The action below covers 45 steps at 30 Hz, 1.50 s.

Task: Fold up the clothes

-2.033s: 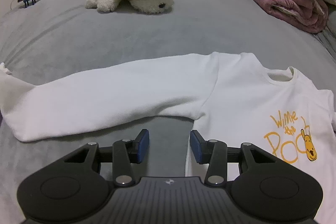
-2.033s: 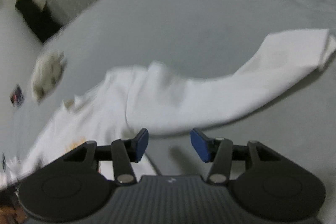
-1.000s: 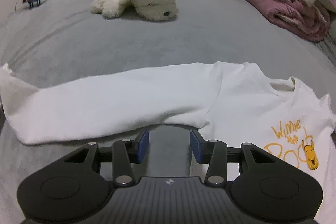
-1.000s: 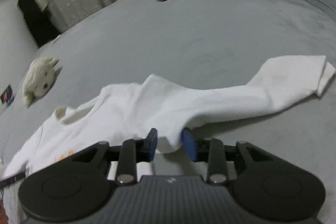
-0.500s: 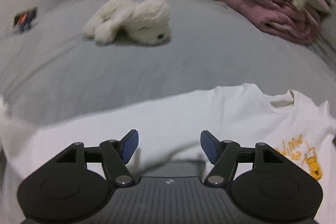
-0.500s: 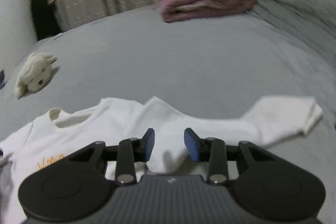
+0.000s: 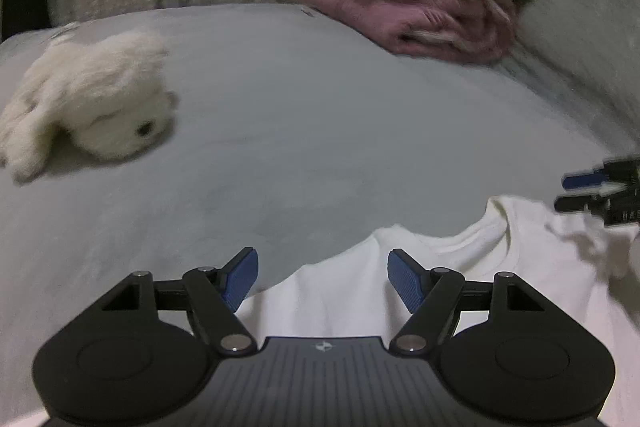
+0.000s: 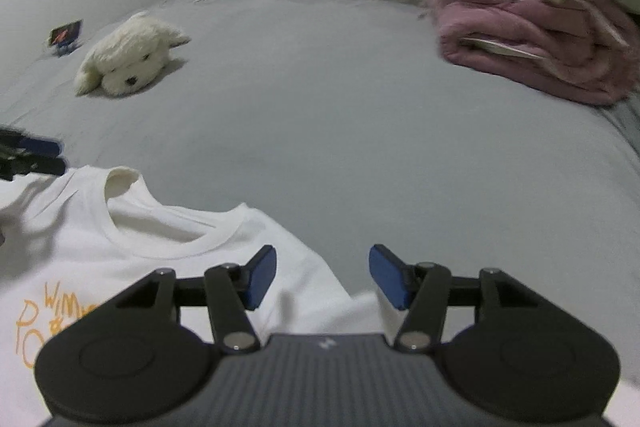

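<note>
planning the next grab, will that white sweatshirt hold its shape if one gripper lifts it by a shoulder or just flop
The white sweatshirt will probably flop: it lies limp on the grey bed, with soft wrinkles near its collar. Lifted at one point, it would likely sag and bunch. It looks fairly thick, so perhaps weightier than a thin tee. It cannot roll or tip.
</note>
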Each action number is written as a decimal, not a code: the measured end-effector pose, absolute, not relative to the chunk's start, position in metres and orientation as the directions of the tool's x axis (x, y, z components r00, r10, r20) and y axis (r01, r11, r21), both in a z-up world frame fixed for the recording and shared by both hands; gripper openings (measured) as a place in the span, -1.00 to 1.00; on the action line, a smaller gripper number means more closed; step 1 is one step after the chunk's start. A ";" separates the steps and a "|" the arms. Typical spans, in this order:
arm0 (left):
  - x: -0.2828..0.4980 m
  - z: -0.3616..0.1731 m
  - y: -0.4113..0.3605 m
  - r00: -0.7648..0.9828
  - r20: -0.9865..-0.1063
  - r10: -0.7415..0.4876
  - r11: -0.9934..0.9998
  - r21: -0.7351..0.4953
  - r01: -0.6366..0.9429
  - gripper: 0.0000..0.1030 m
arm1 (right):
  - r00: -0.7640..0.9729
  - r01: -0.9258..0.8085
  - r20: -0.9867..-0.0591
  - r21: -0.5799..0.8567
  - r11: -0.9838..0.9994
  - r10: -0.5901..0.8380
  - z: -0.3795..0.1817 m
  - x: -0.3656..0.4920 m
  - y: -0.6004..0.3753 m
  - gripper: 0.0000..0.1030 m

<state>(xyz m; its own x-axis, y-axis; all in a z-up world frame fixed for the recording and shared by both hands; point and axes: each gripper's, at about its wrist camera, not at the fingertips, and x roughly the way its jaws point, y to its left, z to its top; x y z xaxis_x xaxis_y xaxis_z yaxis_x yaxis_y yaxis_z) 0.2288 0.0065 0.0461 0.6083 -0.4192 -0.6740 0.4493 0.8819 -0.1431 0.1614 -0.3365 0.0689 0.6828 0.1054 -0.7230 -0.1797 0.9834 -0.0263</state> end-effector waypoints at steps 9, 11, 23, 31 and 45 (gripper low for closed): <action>0.224 0.023 -0.021 0.611 -0.680 -0.406 0.787 0.080 0.612 0.39 | 0.614 -0.284 -0.779 -0.068 0.956 0.127 0.037 0.181 -0.327 -0.63; 0.225 0.025 -0.018 0.591 -0.683 -0.429 0.791 0.032 0.611 -0.38 | 0.640 -0.302 -0.760 -0.121 0.946 0.108 0.034 0.175 -0.318 -0.74; 0.224 0.056 -0.004 0.781 -0.545 -0.306 0.928 0.014 0.373 -0.81 | 0.812 -0.191 -0.570 -0.462 0.866 -0.124 0.058 0.169 -0.263 -0.83; 0.261 0.038 -0.038 0.804 -0.583 -0.121 0.942 0.189 0.278 -0.75 | 0.815 -0.075 -0.528 -0.503 0.861 -0.238 0.042 0.217 -0.250 -0.83; 0.239 0.072 0.032 0.833 -0.546 -0.088 0.995 -0.013 0.097 -0.22 | 0.776 0.104 -0.583 -0.257 0.961 -0.240 0.072 0.178 -0.317 -0.19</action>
